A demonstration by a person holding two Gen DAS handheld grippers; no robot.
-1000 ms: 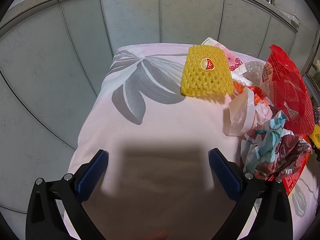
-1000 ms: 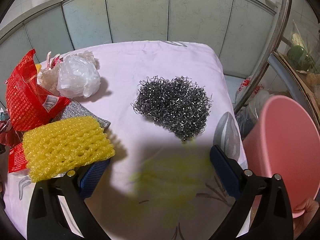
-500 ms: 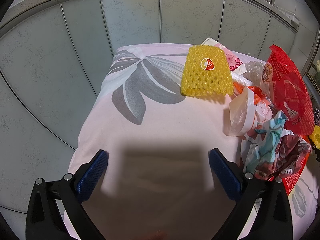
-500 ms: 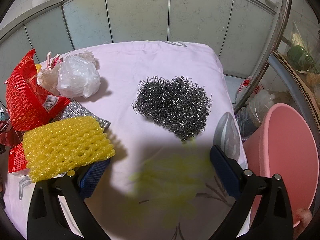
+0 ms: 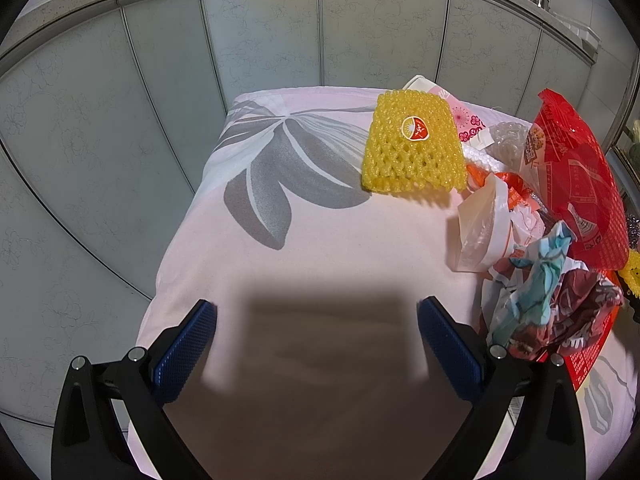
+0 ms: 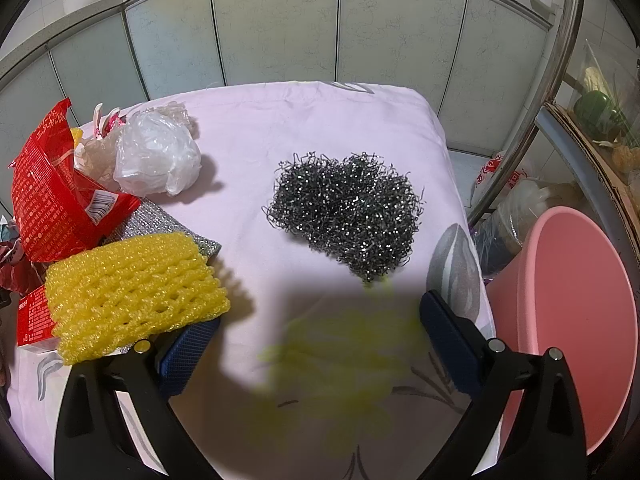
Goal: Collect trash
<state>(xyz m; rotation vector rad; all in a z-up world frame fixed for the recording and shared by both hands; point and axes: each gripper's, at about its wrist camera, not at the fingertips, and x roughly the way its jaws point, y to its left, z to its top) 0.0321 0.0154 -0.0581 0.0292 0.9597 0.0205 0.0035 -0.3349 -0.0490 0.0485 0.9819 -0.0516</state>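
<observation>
Trash lies on a table under a pink floral cloth (image 5: pixel 320 248). In the left wrist view a yellow foam net (image 5: pixel 414 148) lies far right of centre, with a red wrapper (image 5: pixel 576 184), a white plastic bag (image 5: pixel 480 232) and crumpled wrappers (image 5: pixel 548 300) at the right edge. My left gripper (image 5: pixel 316 320) is open and empty over bare cloth. In the right wrist view a steel wool pad (image 6: pixel 348 212) lies ahead, a yellow foam net (image 6: pixel 132 292) at the left finger, a white bag (image 6: pixel 156 160) and a red wrapper (image 6: pixel 52 192) beyond. My right gripper (image 6: pixel 320 320) is open and empty.
A pink bucket (image 6: pixel 576 320) stands off the table's right edge in the right wrist view. Frosted glass cabinet doors (image 5: pixel 260 40) run behind the table. A shelf with produce (image 6: pixel 600 120) is at the far right.
The pink bucket has shifted slightly lower and to the right in the right wrist view. Both grippers and the trash stay put.
</observation>
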